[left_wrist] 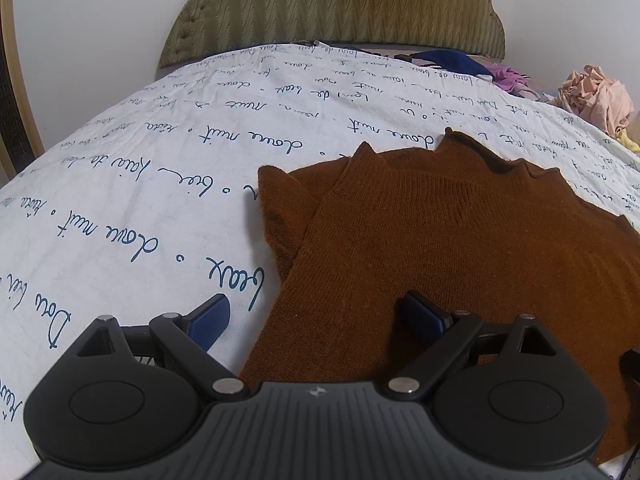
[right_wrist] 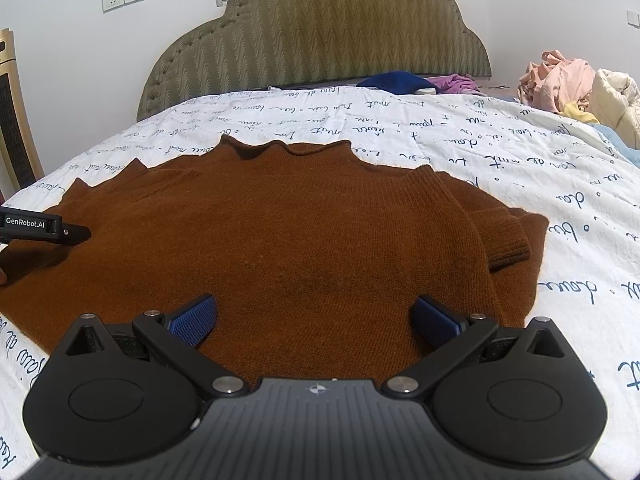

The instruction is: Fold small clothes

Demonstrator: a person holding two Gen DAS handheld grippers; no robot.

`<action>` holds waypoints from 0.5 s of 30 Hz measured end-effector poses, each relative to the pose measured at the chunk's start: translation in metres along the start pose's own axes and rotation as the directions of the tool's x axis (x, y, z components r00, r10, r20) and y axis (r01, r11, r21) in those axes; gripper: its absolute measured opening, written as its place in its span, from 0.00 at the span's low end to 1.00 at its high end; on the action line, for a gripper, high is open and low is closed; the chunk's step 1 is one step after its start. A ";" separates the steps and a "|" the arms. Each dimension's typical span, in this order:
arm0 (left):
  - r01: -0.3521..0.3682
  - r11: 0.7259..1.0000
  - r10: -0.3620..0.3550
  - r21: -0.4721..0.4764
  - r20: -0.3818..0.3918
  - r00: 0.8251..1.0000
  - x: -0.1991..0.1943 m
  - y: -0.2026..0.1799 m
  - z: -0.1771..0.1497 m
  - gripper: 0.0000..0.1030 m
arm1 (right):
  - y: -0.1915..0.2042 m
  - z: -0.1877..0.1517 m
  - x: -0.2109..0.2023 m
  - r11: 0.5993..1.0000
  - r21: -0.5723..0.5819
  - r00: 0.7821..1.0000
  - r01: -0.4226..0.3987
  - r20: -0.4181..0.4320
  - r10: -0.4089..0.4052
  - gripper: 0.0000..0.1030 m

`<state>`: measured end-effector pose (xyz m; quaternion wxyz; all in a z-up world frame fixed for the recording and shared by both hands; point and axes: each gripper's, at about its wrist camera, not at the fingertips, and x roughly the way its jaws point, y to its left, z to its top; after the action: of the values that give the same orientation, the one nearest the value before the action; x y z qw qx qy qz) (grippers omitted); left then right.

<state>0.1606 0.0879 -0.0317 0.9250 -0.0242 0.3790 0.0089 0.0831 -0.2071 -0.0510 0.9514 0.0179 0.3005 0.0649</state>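
A rust-brown knitted sweater (right_wrist: 288,232) lies flat on the white bed sheet (right_wrist: 500,148) with blue handwriting print. Both sleeves are folded in over the body; the right cuff (right_wrist: 508,246) rests on its right side. In the left wrist view the sweater (left_wrist: 460,240) fills the right half, its folded left sleeve (left_wrist: 288,204) at its left edge. My left gripper (left_wrist: 316,320) is open, just over the sweater's near left edge, one finger above the sheet. It also shows in the right wrist view (right_wrist: 52,230). My right gripper (right_wrist: 316,320) is open and empty over the sweater's near hem.
An olive padded headboard (right_wrist: 320,40) stands at the far end of the bed. Blue and purple clothes (right_wrist: 404,80) lie by it. A pile of pink and cream laundry (right_wrist: 568,84) sits at the far right. A gold-framed object (right_wrist: 12,120) stands at the left.
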 end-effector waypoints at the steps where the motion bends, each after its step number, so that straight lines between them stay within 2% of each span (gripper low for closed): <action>1: 0.003 1.000 -0.003 -0.002 -0.003 1.000 0.000 0.001 0.000 0.91 | 0.001 0.001 0.000 1.000 -0.005 1.000 0.002 -0.002 -0.002 1.00; 4: 0.010 1.000 -0.010 -0.009 -0.019 1.000 -0.002 0.003 0.003 0.91 | 0.005 0.006 -0.002 1.000 -0.020 1.000 0.017 -0.004 -0.017 1.00; 7: 0.030 0.999 -0.031 -0.020 -0.031 0.999 -0.006 0.013 0.012 0.92 | 0.016 0.012 -0.013 0.998 -0.053 0.999 0.028 0.037 -0.026 1.00; 10: 0.034 0.997 -0.035 -0.063 -0.016 0.999 -0.010 0.035 0.024 0.91 | 0.041 0.019 -0.030 0.986 -0.165 0.996 0.030 0.089 -0.015 1.00; 13: 0.100 0.986 -0.107 -0.136 -0.044 0.993 -0.005 0.066 0.037 0.92 | 0.079 0.023 -0.044 0.945 -0.325 0.992 0.038 0.128 0.004 1.00; 15: 0.165 0.967 -0.184 -0.196 -0.083 0.979 0.002 0.085 0.045 0.92 | 0.104 0.022 -0.051 0.913 -0.407 0.990 0.010 0.136 0.050 1.00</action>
<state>0.1909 0.1753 -0.0047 0.8955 -0.1450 0.4190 -0.0382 0.0422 -0.1107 0.0036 0.9527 -0.1725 0.2113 0.1342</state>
